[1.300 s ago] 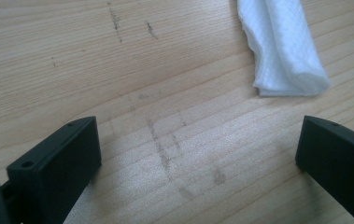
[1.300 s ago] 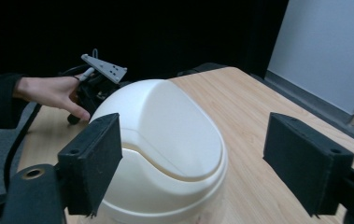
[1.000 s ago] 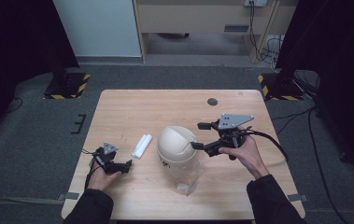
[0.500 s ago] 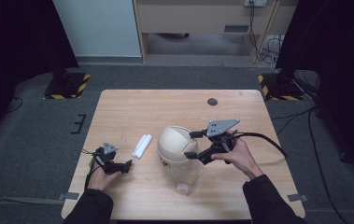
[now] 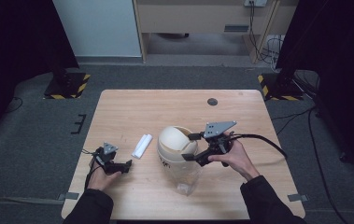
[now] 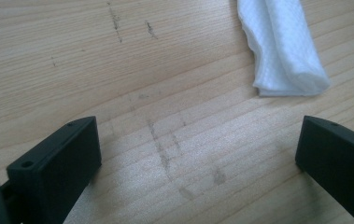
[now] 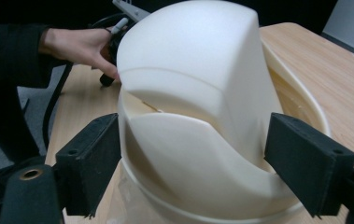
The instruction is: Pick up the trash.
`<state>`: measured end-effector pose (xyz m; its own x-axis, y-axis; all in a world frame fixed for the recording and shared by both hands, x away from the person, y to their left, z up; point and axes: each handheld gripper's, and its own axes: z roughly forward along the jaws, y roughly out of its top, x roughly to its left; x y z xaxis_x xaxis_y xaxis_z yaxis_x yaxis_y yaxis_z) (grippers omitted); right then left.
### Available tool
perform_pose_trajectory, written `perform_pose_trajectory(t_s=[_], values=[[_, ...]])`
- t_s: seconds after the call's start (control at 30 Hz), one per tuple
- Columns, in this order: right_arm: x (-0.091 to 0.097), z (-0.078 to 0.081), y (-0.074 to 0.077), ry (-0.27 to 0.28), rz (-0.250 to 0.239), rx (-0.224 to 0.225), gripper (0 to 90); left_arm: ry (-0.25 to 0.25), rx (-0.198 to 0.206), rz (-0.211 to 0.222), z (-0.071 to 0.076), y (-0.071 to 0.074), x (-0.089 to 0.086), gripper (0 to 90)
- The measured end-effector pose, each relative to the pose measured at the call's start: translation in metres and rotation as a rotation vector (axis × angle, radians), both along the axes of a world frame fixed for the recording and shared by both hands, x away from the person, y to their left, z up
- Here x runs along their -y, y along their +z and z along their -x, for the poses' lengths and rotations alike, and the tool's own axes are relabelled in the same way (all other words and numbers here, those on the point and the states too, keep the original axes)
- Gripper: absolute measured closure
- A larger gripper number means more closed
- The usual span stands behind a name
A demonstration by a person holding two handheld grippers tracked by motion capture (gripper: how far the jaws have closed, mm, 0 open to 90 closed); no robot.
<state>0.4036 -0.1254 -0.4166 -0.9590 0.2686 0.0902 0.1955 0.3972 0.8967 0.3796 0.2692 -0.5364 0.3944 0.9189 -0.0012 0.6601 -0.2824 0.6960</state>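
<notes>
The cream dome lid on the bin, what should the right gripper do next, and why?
Probably close the jaws. The right gripper is open, its jaws on either side of the cream plastic dome lid without pressing it, so closing should grip it.

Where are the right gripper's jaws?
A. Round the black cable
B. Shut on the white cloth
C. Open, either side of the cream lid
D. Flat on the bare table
C: the right gripper has open jaws standing on either side of the cream lid.
</notes>
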Motion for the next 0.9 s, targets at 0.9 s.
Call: perform_pose_trajectory(t_s=[0.9], values=[[0.005,0.002,0.012,-0.125,-0.118,0.006,20.5,0.0,0.0,0.0,0.0,0.0,0.0,0.0]])
